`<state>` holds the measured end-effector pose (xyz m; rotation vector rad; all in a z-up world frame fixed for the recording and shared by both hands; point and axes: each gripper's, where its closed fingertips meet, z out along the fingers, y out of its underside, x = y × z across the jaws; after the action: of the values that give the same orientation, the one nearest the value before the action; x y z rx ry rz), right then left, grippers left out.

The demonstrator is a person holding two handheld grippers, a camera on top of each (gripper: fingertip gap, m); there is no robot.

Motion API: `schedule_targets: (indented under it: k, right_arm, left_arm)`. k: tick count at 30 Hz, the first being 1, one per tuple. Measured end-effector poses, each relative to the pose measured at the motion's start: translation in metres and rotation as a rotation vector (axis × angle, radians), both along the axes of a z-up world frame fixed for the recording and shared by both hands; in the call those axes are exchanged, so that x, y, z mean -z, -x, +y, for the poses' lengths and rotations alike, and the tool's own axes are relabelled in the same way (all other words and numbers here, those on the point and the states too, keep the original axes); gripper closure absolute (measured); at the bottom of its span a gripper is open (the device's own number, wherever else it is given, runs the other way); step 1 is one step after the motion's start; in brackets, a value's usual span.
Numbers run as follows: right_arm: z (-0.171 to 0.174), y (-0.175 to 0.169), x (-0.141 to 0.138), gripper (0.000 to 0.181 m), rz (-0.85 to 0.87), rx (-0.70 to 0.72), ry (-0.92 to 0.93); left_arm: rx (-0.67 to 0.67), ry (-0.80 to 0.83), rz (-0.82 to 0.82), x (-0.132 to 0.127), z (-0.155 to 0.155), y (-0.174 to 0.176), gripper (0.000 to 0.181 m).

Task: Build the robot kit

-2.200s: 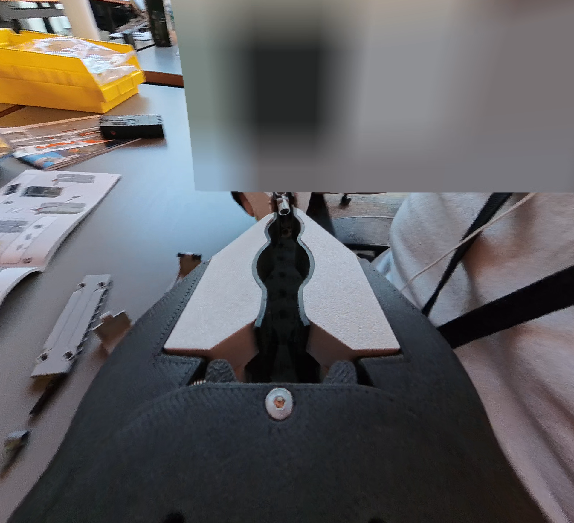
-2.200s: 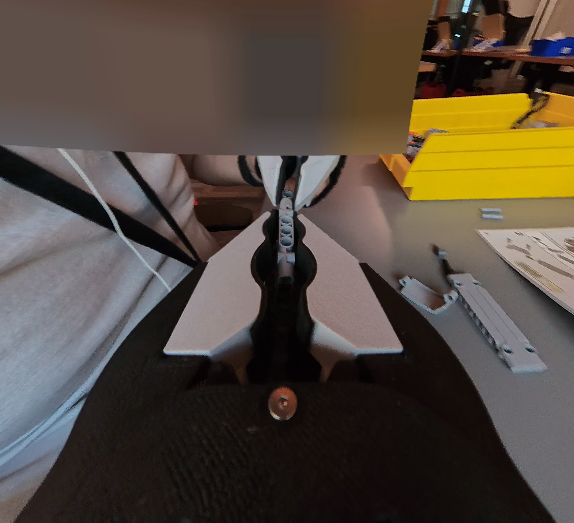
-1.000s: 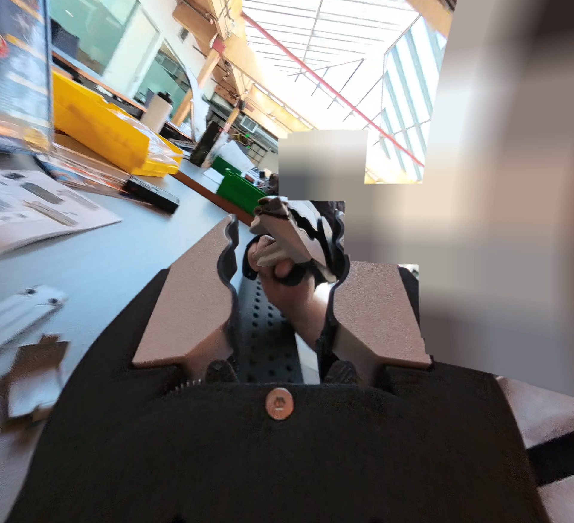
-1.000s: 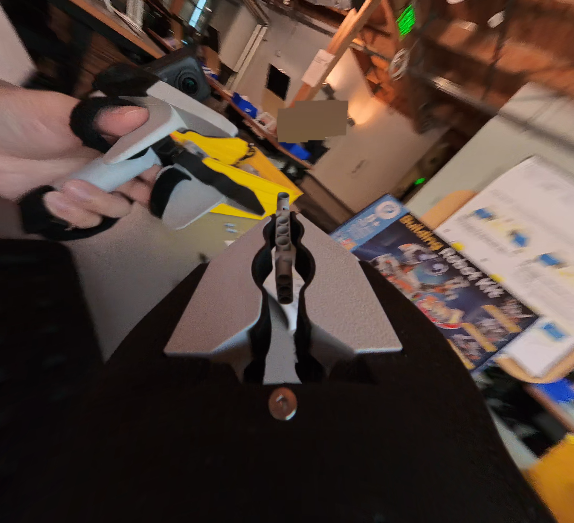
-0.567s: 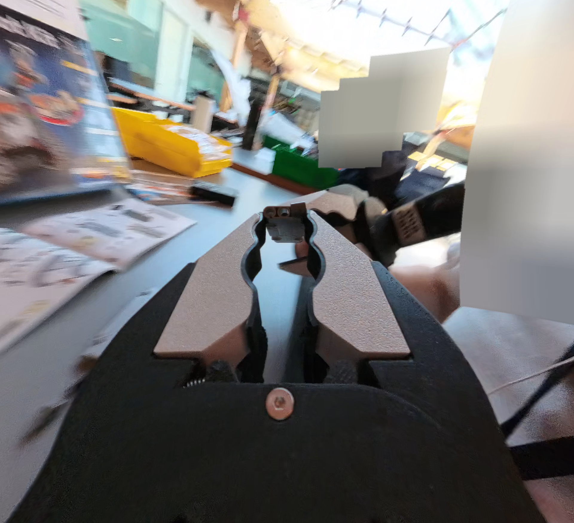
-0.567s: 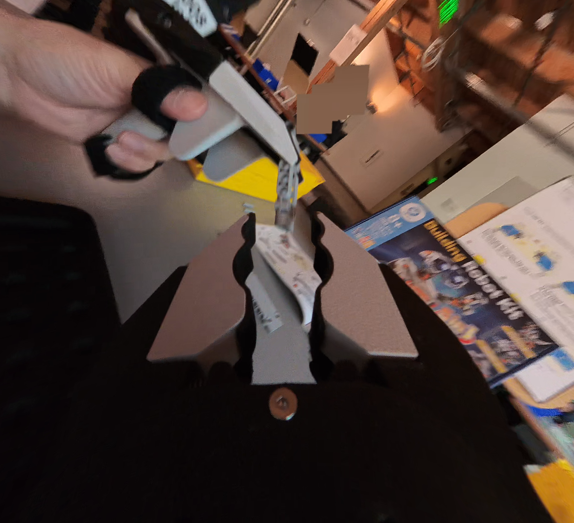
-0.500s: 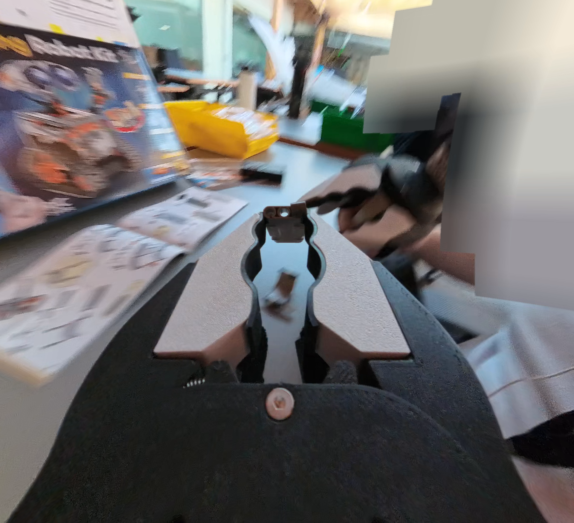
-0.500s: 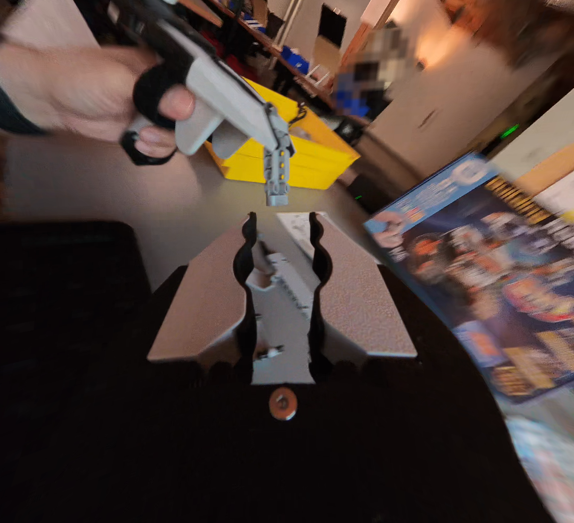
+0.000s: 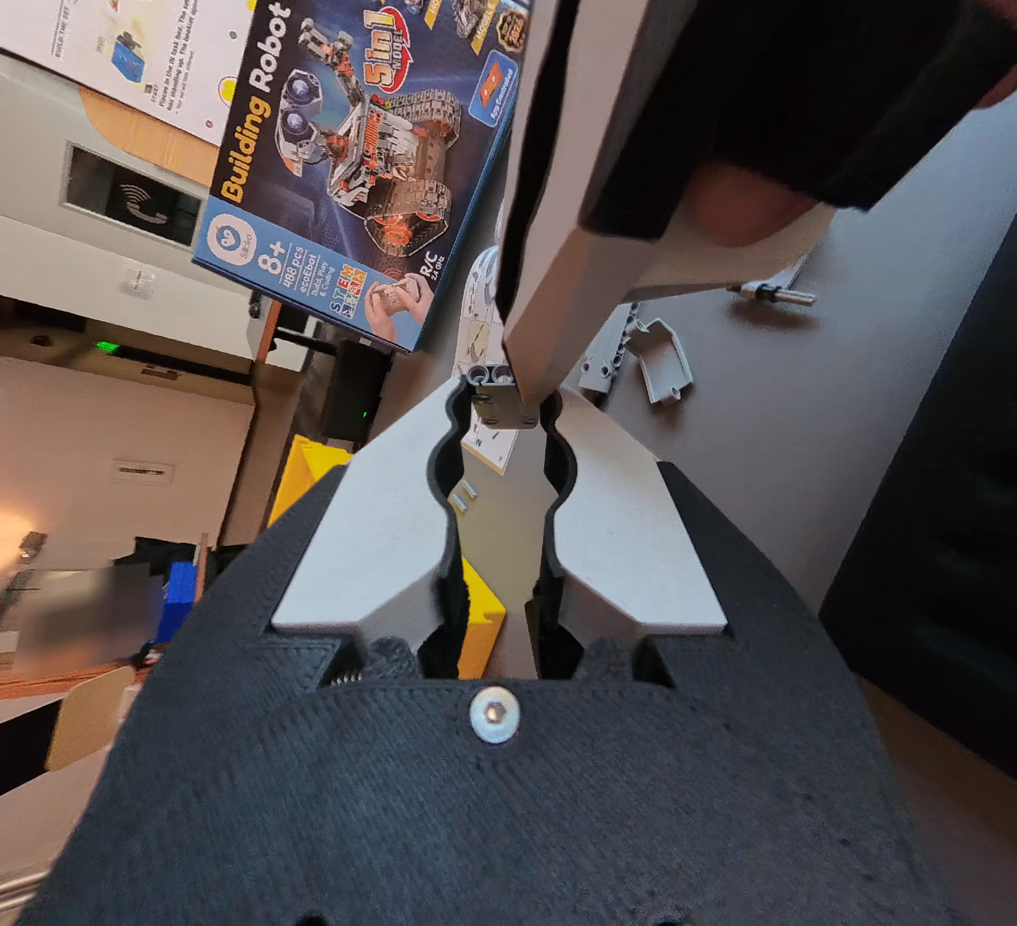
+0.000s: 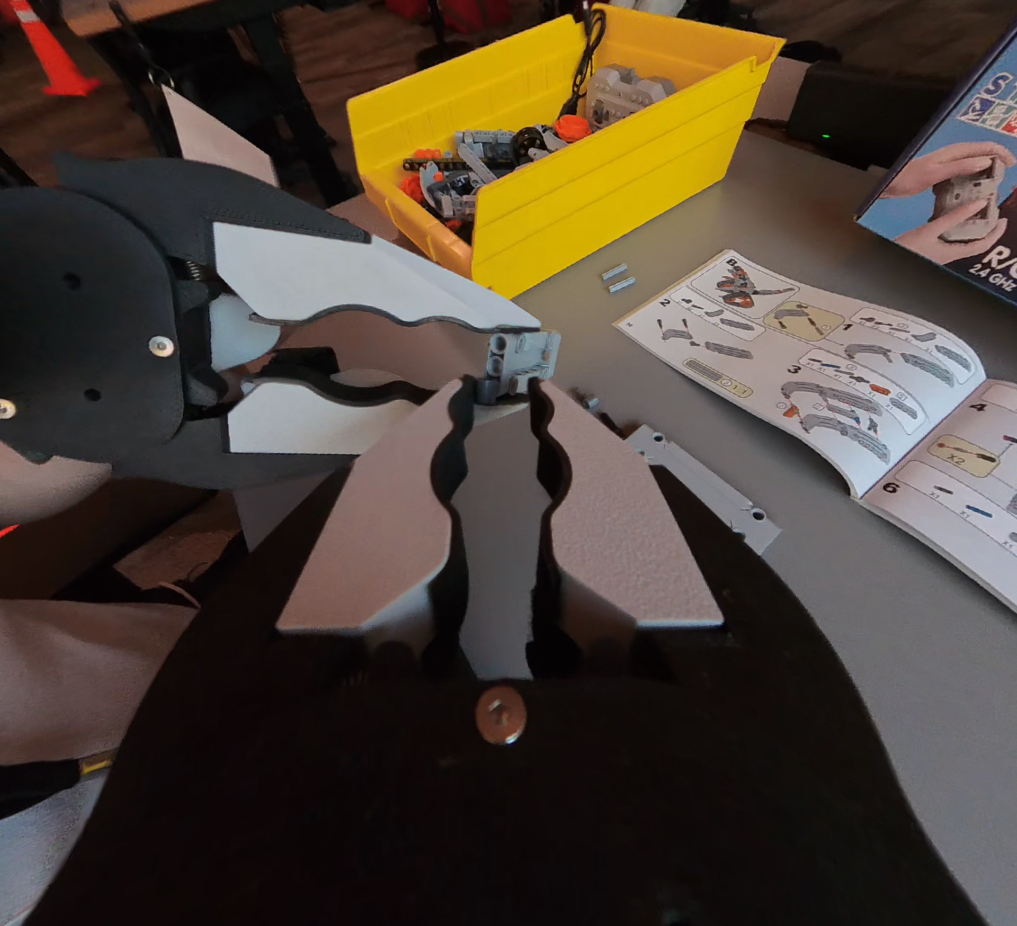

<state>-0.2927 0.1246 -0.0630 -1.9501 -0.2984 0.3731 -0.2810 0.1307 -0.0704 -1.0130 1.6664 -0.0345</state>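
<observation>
A small grey building piece with holes sits between the fingertips of my left gripper, which is shut on it. In the right wrist view the left gripper comes in from the left and holds the piece above the grey table. My right gripper has its jaws narrowed around the piece's lower end, and both tips look to touch it. In the left wrist view the right gripper comes down from the upper right onto the piece.
A yellow bin with several loose parts stands at the back. An open instruction booklet, two small grey pins and a long grey beam lie on the table. A kit box stands upright. A curved grey panel lies nearby.
The piece went from the right gripper to the left one, and the right opened. Both grippers have swung down over the table. The right jaws have since narrowed around the piece again.
</observation>
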Motion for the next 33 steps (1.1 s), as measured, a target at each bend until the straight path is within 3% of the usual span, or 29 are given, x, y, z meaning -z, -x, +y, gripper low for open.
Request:
schedule_targets:
  k: [1,4,7,9,12,15,17,19,20,27,30,31,33]
  right_arm:
    - [-0.001,0.004,0.0,0.172,-0.005,-0.02,0.001]
    - [-0.004,0.003,0.0,0.173,-0.044,-0.027,-0.004]
    - [-0.009,-0.007,-0.011,0.175,-0.003,-0.03,-0.065]
    - [-0.016,-0.011,-0.026,0.175,0.188,-0.086,-0.102]
    - [-0.033,-0.01,-0.052,0.175,0.575,-0.249,-0.122]
    - [-0.041,-0.001,-0.058,0.175,0.722,-0.366,-0.114]
    - [-0.045,0.01,-0.058,0.176,0.755,-0.423,-0.103]
    - [-0.044,0.014,-0.054,0.176,0.737,-0.433,-0.107]
    - [-0.044,0.014,-0.053,0.176,0.737,-0.434,-0.114]
    - [-0.04,0.006,-0.042,0.176,0.829,-0.423,-0.062]
    - [-0.04,0.007,-0.037,0.175,0.663,-0.408,-0.146]
    - [-0.041,0.007,-0.036,0.173,0.527,-0.399,-0.208]
    - [-0.045,0.007,-0.04,0.152,0.226,-0.379,-0.36]
  left_arm:
    - [-0.007,-0.019,0.009,0.001,0.0,0.0,0.158]
    - [-0.004,-0.047,0.019,0.001,-0.001,-0.003,0.157]
    - [0.037,0.038,-0.047,-0.009,-0.007,-0.002,0.149]
    - [0.072,0.228,-0.151,-0.022,-0.01,0.002,0.125]
    - [0.234,0.765,-0.333,-0.045,-0.028,0.012,0.105]
    - [0.42,1.268,-0.477,-0.069,-0.036,0.021,0.118]
    - [0.47,1.391,-0.459,-0.064,-0.038,0.021,0.133]
    - [0.579,1.53,-0.453,-0.068,-0.047,0.023,0.176]
    - [0.597,1.599,-0.449,-0.069,-0.048,0.023,0.177]
    - [0.57,1.672,-0.394,-0.054,-0.047,0.017,0.176]
    - [0.543,1.716,-0.347,-0.049,-0.046,0.016,0.177]
    - [0.541,1.732,-0.341,-0.048,-0.046,0.017,0.177]
    - [0.528,1.772,-0.334,-0.048,-0.046,0.017,0.177]
